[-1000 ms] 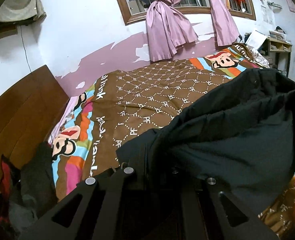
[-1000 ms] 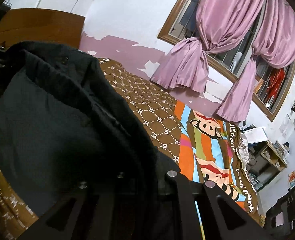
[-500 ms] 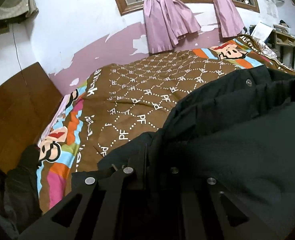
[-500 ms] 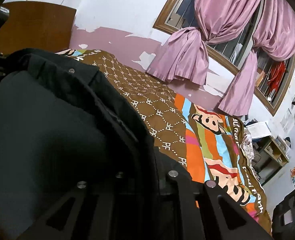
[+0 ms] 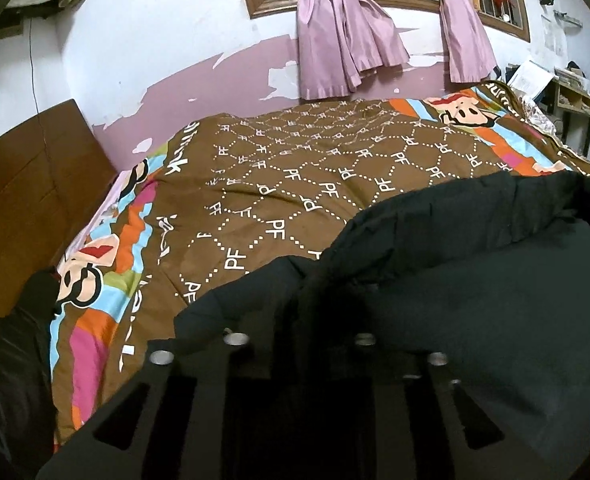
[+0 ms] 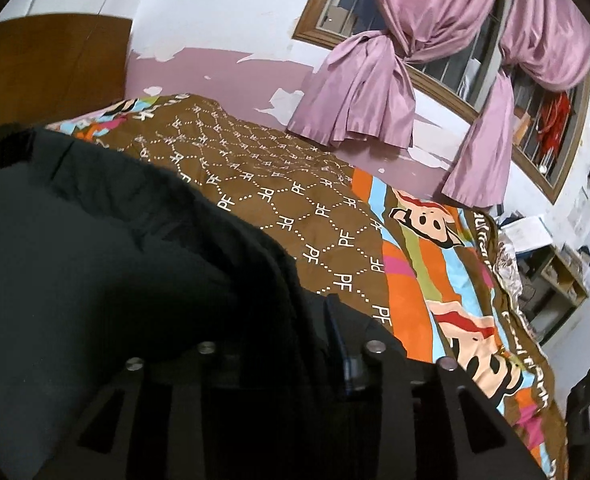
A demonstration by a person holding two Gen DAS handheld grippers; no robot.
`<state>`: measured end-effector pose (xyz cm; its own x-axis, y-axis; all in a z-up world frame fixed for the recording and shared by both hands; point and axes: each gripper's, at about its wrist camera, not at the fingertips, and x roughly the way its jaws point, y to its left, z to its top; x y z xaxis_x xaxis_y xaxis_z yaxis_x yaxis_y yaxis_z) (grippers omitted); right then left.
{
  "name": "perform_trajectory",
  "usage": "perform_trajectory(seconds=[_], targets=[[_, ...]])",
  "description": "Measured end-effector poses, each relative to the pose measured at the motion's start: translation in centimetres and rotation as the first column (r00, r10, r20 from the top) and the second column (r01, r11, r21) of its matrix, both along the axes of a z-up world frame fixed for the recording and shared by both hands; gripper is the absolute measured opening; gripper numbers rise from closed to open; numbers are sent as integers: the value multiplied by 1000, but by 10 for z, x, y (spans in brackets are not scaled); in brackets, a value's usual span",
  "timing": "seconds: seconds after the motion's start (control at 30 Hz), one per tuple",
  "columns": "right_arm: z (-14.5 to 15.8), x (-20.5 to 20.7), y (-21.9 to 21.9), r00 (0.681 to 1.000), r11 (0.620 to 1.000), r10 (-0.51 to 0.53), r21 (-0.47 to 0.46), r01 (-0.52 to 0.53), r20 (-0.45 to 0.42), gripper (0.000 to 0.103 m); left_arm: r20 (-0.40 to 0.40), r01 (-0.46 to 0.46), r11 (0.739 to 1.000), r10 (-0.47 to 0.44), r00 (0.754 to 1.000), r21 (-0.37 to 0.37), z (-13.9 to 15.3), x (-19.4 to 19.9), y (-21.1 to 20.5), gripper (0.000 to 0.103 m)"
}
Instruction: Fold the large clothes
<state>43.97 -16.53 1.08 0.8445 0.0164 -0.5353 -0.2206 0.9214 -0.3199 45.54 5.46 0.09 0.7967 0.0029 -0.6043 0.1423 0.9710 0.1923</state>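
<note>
peeling pink-and-white walls, a barred window with knotted purple curtains (image 5: 347, 36) and a wooden headboard (image 5: 27, 196) frame the bed, whose brown patterned cover (image 5: 295, 184) with cartoon borders carries everything. the black garment (image 5: 475, 272), a large dark jacket by the look of it, lies heaped along the near edge of the bed, its folded upper edge forming a ridge across the middle of the cover and its bulk spread between the two tools.

the left gripper (image 5: 299, 340) sits low at the garment's left end, and the right gripper (image 6: 291, 346) at its right end (image 6: 95, 260). both sets of jaws are opening, with black cloth bunched between the fingers in each view; the pads look to be coming off the fabric, though dark on dark makes the contact hard to read.

judging by this, a fold has just been laid down and the cloth is being let go. the next move probably calls for backing both tools clear without dragging the layer, then finding a fresh edge or sleeve to bring across, and smoothing the ridge so the stack lies flat.
</note>
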Motion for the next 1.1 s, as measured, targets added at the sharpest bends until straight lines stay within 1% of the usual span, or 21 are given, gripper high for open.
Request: perform_trajectory(seconds=[0.03, 0.1, 0.17, 0.23, 0.27, 0.3, 0.33, 0.4, 0.53, 0.63, 0.73, 0.8, 0.83, 0.87, 0.97, 1.03, 1.1], targets=[[0, 0, 0, 1000, 1000, -5, 3, 5, 1, 39, 14, -2, 1000, 2, 1000, -7, 1, -2, 1, 37], [1, 0, -1, 1000, 1000, -9, 8, 9, 5, 42, 40, -6, 1000, 7, 999, -29, 5, -5, 3, 68], [2, 0, -2, 1000, 1000, -14, 10, 14, 17, 51, 73, -12, 998, 17, 997, -67, 11, -10, 10, 78], [4, -2, -4, 999, 1000, -16, 27, 15, 29, 68, 76, -7, 993, 16, 997, -114, 15, -10, 17, 79], [6, -3, -5, 999, 999, -18, 37, 16, 38, 73, 79, -14, 991, 24, 997, -132, 18, -11, 20, 79], [9, -5, -7, 998, 999, -23, 49, 20, 54, 82, 85, -17, 988, 30, 996, -151, 21, -12, 23, 79], [11, -7, -9, 998, 998, -25, 62, 21, 65, 87, 97, -20, 984, 38, 995, -179, 24, -15, 27, 80], [17, -13, -12, 995, 996, -32, 84, 24, 93, 90, 116, -29, 975, 56, 992, -222, 29, -22, 33, 84], [31, -26, -19, 988, 991, -65, 129, 47, 143, 97, 150, -25, 957, 71, 986, -288, 40, -41, 40, 87], [45, -43, -26, 982, 982, -68, 186, 35, 175, 101, 175, -5, 961, 56, 983, -276, 46, -58, 38, 87], [52, -61, -30, 981, 976, -62, 218, 20, 186, 102, 194, 41, 963, 12, 981, -268, 46, -79, 32, 88], [53, -73, -31, 984, 971, -42, 241, -1, 172, 102, 186, 85, 960, -36, 982, -266, 41, -91, 26, 89], [52, -79, -30, 987, 967, -20, 254, -21, 158, 103, 172, 123, 957, -79, 982, -262, 37, -97, 22, 89], [50, -83, -29, 990, 964, 6, 262, -42, 138, 103, 165, 142, 956, -101, 981, -256, 34, -101, 18, 89], [35, -95, -22, 996, 957, 78, 277, -88, 47, 103, 147, 207, 950, -176, 973, -233, 24, -115, 5, 89], [19, -103, -16, 992, 954, 126, 277, -115, -23, 103, 117, 266, 936, -244, 963, -229, 17, -121, -4, 89], [6, -111, -12, 986, 956, 153, 263, -132, -60, 103, 103, 304, 926, -287, 952, -224, 11, -127, -10, 89]])
